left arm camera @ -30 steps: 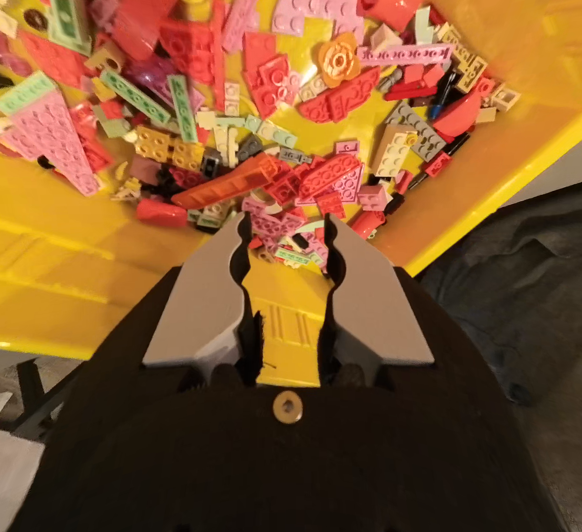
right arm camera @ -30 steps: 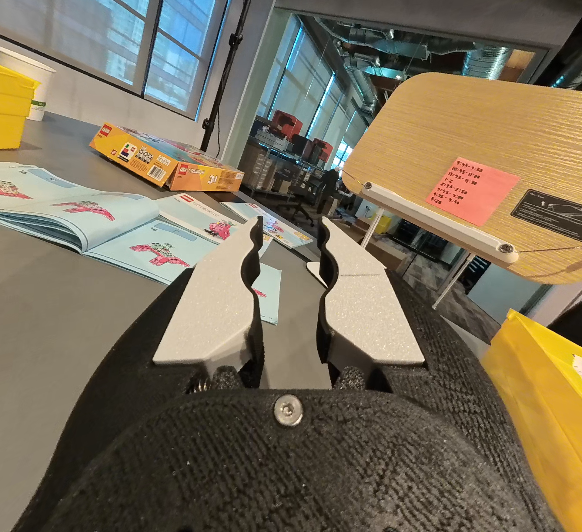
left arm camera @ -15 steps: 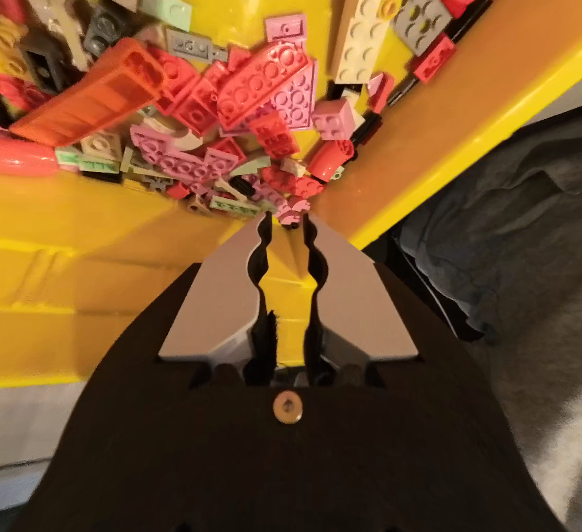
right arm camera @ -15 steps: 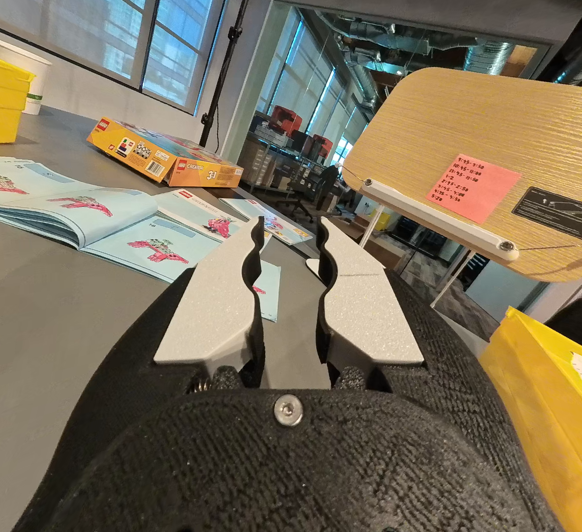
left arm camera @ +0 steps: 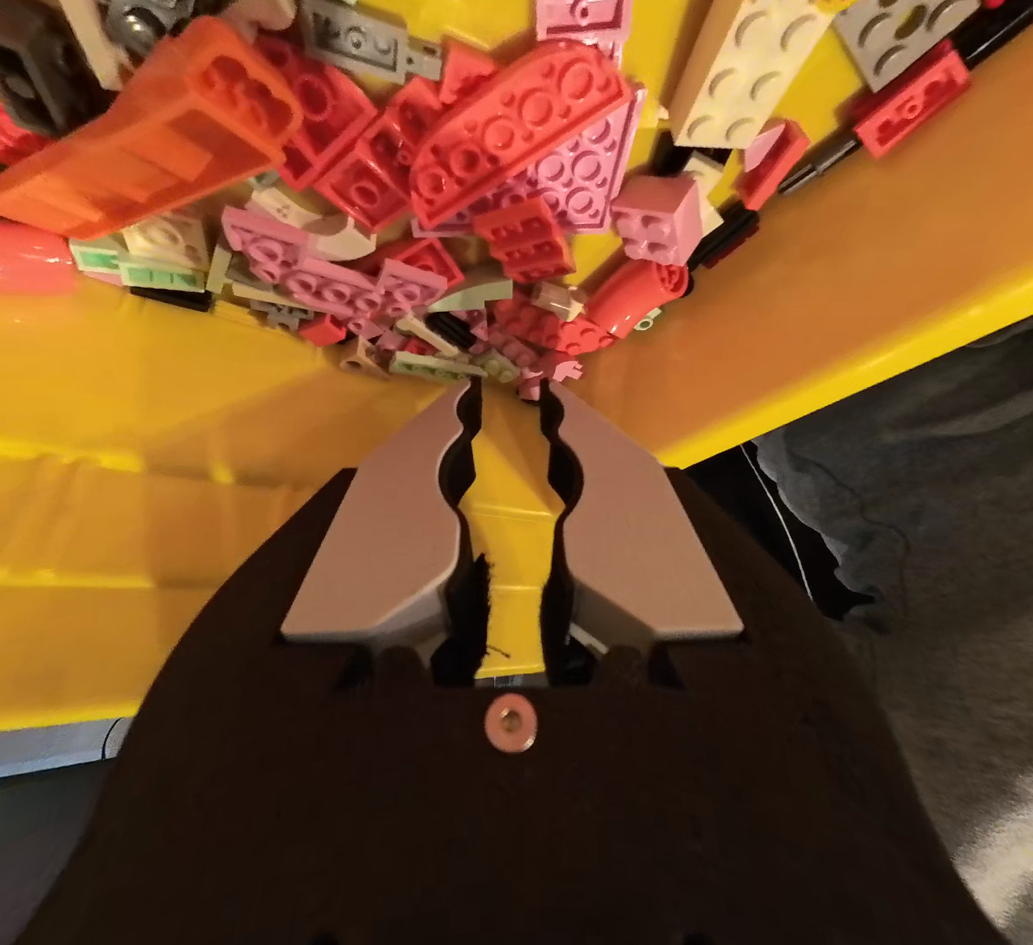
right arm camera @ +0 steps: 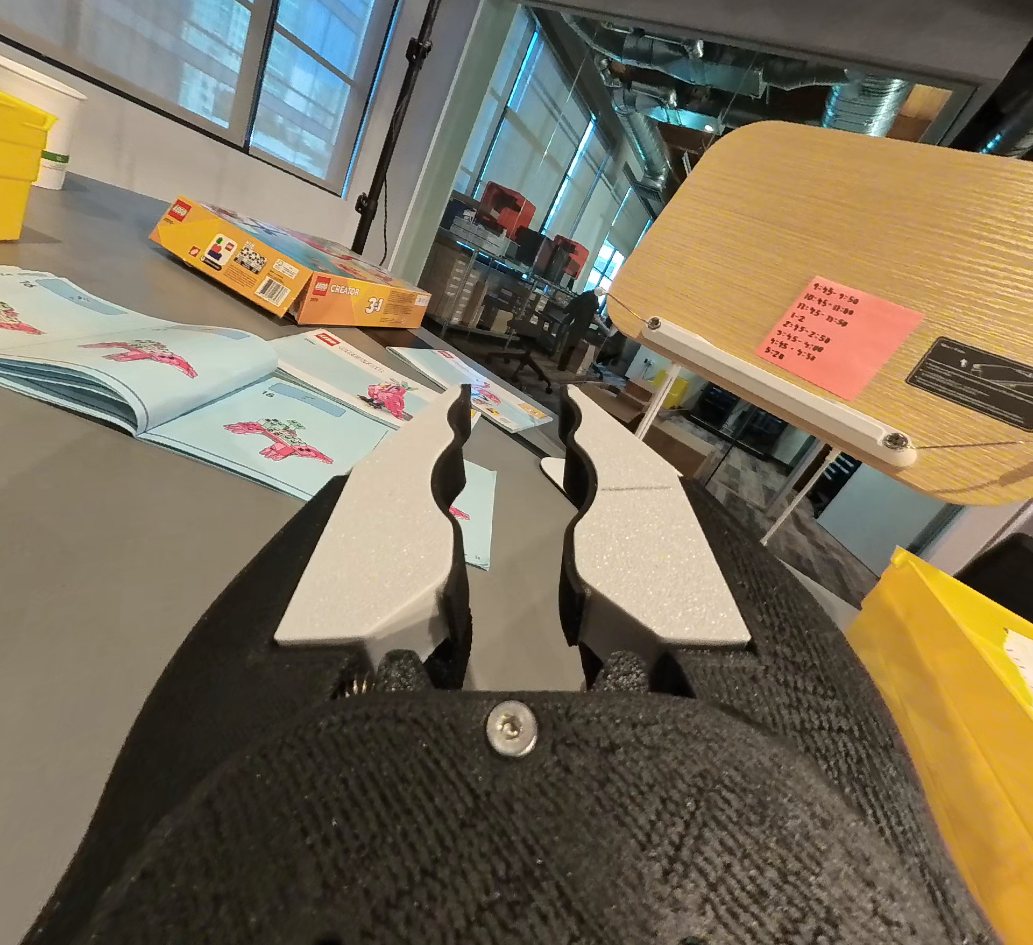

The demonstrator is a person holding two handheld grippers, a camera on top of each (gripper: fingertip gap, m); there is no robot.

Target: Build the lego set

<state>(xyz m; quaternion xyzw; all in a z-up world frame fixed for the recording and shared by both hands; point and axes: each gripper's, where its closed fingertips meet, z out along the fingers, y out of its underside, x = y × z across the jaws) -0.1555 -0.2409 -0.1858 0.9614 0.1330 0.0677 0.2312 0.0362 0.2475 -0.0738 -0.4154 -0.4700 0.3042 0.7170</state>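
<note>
In the left wrist view a yellow bin [left arm camera: 167,415] holds a heap of loose Lego pieces, mostly red and pink. A long orange slope piece [left arm camera: 151,152], a red wedge plate [left arm camera: 520,118], a pink plate [left arm camera: 581,180] and a cream plate [left arm camera: 749,51] stand out. My left gripper [left arm camera: 510,390] is low in the bin. Its jaws stand a narrow gap apart, with the tips at small pink pieces [left arm camera: 559,373] at the heap's near edge. I see nothing clamped. My right gripper [right arm camera: 514,395] is open and empty above a grey table [right arm camera: 112,555].
On the table lie an open light-blue instruction booklet [right arm camera: 167,376], more booklets [right arm camera: 475,387] and an orange Lego box [right arm camera: 290,275]. A tilted wooden board [right arm camera: 810,225] with a pink note rises at right. A yellow bin [right arm camera: 950,722] is close right, and more yellow bins [right arm camera: 17,174] far left. About 55 centimeters separates my left fingertips from my right. My right tips are about 45 centimeters from the pink plate [left arm camera: 581,180], my left tips only 7 centimeters.
My left gripper has moved down and closer into the heap's near corner, and its jaws have narrowed since a second ago. The right gripper has only drifted slightly.
</note>
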